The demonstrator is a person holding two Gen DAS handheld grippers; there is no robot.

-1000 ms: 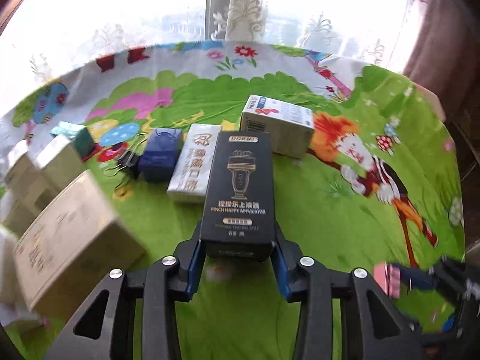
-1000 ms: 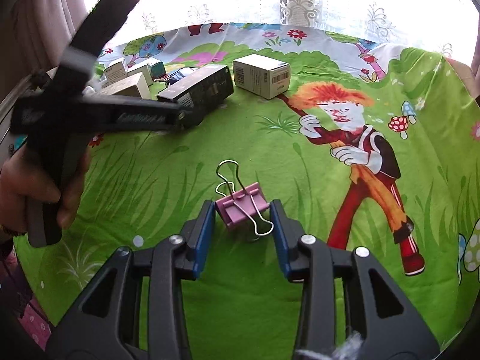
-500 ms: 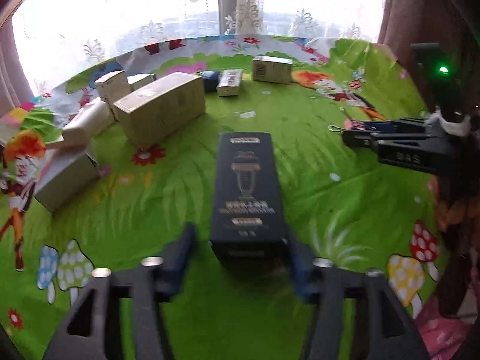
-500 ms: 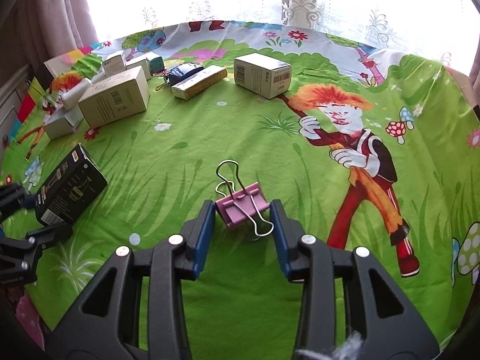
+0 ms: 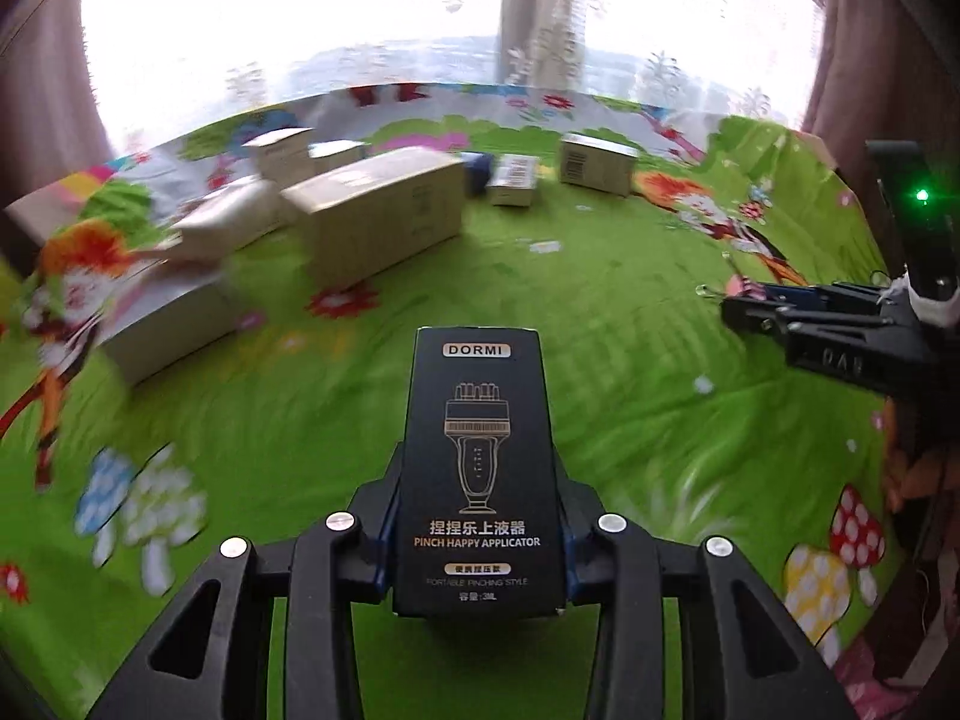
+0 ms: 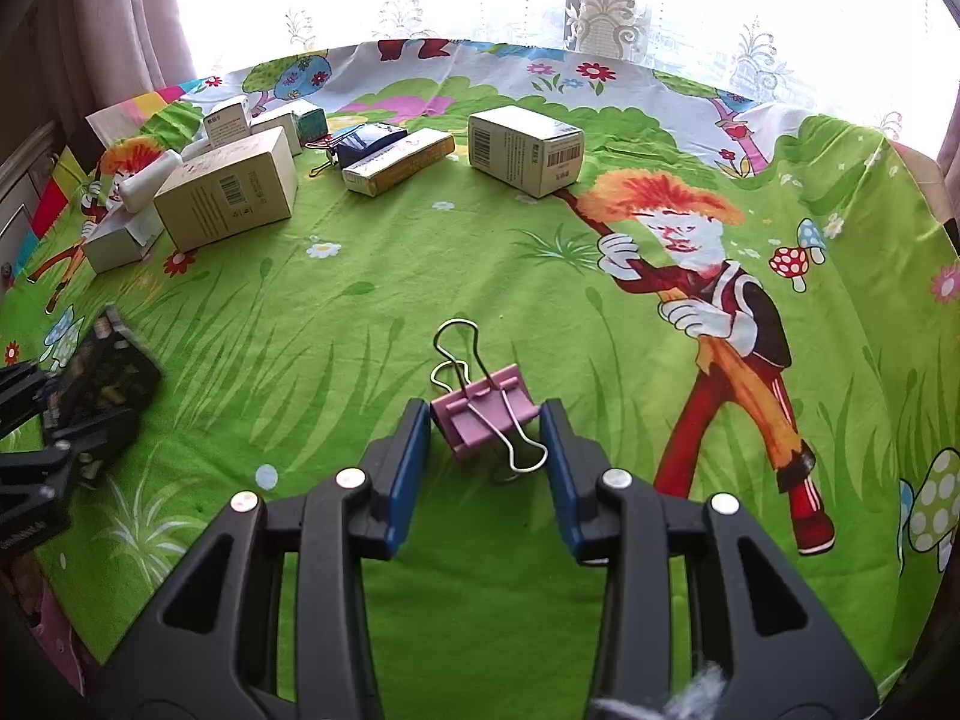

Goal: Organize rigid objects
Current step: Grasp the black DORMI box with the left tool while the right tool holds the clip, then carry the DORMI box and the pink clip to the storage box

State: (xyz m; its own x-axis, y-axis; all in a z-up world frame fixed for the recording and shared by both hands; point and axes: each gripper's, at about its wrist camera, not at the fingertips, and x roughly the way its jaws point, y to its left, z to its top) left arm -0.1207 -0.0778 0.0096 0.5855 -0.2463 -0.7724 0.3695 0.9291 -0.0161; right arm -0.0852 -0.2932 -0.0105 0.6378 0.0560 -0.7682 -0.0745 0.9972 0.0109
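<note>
A bright cartoon cloth point(image 6: 480, 276) covers the desk below a curtained window. The left claw point(image 5: 477, 531) is closing, pinching the black DORMI applicator box point(image 5: 477, 468). The right claw point(image 6: 486, 450) brackets a pink binder clip point(image 6: 483, 411); whether its pads touch, I cannot tell. Cardboard boxes point(image 6: 231, 195) cluster far left.

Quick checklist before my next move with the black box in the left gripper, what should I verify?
1. Black box sits between the jaws of the left gripper, which are closing: ok.
2. Box sits straight between the jaws: ok.
3. Tablecloth is bare between the box and the tan carton: ok.
4. Right gripper is off to the side, apart from the box: ok.
5. Pink binder clip is between the right fingers; firm grip: cannot tell.
</note>
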